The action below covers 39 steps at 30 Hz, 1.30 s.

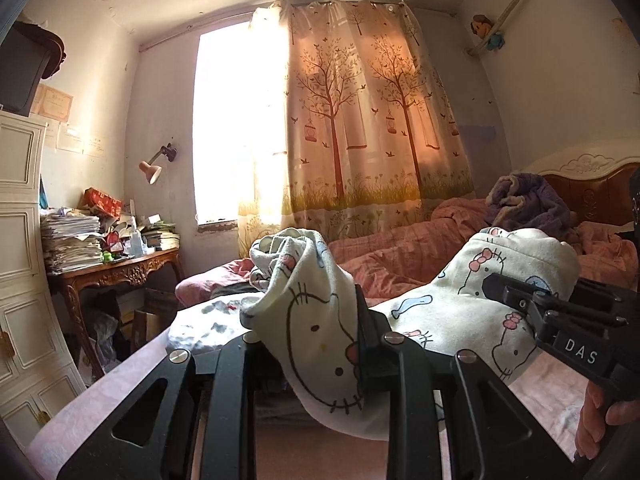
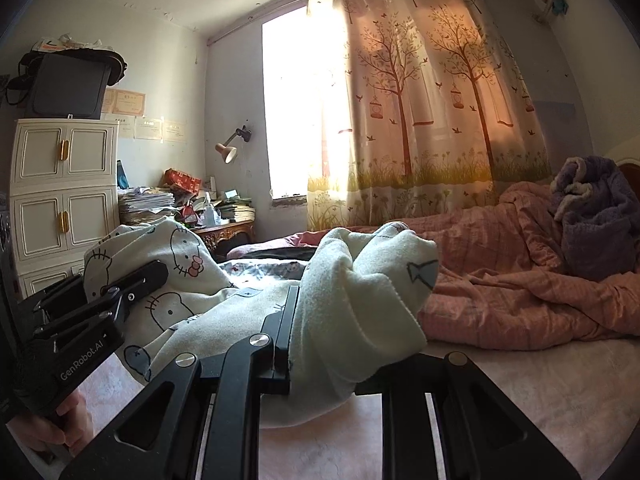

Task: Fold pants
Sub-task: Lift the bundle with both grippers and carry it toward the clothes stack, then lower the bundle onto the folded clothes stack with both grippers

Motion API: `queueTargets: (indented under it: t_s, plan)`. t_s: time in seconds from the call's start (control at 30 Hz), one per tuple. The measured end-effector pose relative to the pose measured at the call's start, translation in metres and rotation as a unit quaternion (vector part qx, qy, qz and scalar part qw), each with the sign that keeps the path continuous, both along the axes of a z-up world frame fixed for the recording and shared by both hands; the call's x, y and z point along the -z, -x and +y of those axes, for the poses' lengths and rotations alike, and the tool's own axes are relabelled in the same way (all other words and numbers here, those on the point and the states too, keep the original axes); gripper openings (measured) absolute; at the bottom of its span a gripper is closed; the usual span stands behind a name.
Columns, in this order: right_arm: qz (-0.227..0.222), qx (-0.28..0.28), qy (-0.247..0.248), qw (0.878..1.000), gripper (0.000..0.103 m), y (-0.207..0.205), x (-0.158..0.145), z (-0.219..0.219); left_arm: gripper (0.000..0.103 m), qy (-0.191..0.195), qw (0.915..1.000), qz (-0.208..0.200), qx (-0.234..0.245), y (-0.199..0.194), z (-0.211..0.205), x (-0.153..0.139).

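Lift step: cream cartoon-cat fleece pants (image 1: 320,312) clamped in both my claws, left claw (image 1: 320,344) and right claw (image 2: 320,336), above pink bed (image 2: 520,392). Next I carry the gripped end toward 12 o'clock, level.

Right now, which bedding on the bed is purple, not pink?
The fluffy blanket heaped by the headboard is purple with pale lining; the rumpled quilt spread beside it is pink.

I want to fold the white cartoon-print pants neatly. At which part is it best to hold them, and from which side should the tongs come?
Hold the pants at one edge, near its two ends, coming level from the near side of the bed. The left tongs and right tongs already pinch bunched fabric this way, and the cloth spans between them, so it probably hangs evenly for folding.
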State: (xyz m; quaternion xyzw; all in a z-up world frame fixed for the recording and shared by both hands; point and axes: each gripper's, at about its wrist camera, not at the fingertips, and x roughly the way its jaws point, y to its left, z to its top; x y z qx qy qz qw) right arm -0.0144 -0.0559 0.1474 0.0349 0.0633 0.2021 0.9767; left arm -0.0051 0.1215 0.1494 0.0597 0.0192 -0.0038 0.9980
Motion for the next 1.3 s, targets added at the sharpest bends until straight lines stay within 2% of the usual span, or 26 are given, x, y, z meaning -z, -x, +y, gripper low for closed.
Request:
queueTargets:
  t_s: [0.17, 0.3, 0.53, 0.63, 0.7, 0.8, 0.9, 0.97, 1.03, 1.2, 1.27, 1.3]
  plan:
    - [-0.002, -0.027, -0.007, 1.0, 0.019, -0.059, -0.019, 0.047, 0.024, 0.002, 0.9999, -0.012, -0.009, -0.041, 0.044, -0.01]
    - [0.002, -0.04, -0.007, 0.999, 0.019, -0.108, -0.024, 0.08, 0.024, 0.016, 0.9998, -0.009, -0.009, -0.079, 0.079, -0.008]
    - [0.008, -0.037, -0.013, 0.999, 0.019, -0.195, -0.022, 0.135, 0.024, 0.025, 0.9993, -0.021, -0.021, -0.14, 0.118, -0.002]
    - [0.02, -0.044, -0.013, 0.999, 0.019, -0.225, -0.012, 0.153, 0.025, 0.037, 0.9988, -0.022, -0.025, -0.161, 0.136, 0.012]
    - [0.032, -0.054, -0.004, 0.998, 0.019, -0.244, -0.004, 0.163, 0.026, 0.06, 0.9978, -0.015, -0.025, -0.175, 0.151, 0.028]
    - [0.052, -0.054, 0.012, 0.997, 0.019, -0.262, 0.02, 0.171, 0.026, 0.083, 0.9958, 0.036, -0.017, -0.203, 0.166, 0.06]
    - [0.056, -0.041, 0.027, 0.997, 0.019, -0.271, 0.048, 0.175, 0.026, 0.082, 0.9947, 0.054, -0.032, -0.22, 0.172, 0.085]
    - [0.073, -0.035, 0.035, 0.996, 0.019, -0.28, 0.058, 0.175, 0.036, 0.099, 0.9921, 0.068, -0.035, -0.226, 0.178, 0.091]
    - [0.086, -0.039, 0.017, 0.995, 0.019, -0.283, 0.064, 0.17, 0.04, 0.112, 0.9906, 0.071, -0.032, -0.226, 0.183, 0.092]
    - [0.079, -0.032, 0.033, 0.996, 0.019, -0.278, 0.066, 0.169, 0.052, 0.088, 0.9929, 0.065, -0.047, -0.222, 0.178, 0.089]
    - [0.078, -0.026, 0.04, 0.996, 0.024, -0.276, 0.065, 0.169, 0.07, 0.095, 0.9916, 0.064, -0.059, -0.221, 0.184, 0.086]
    - [0.078, -0.022, 0.043, 0.996, 0.026, -0.276, 0.064, 0.167, 0.072, 0.097, 0.991, 0.064, -0.065, -0.221, 0.188, 0.083]
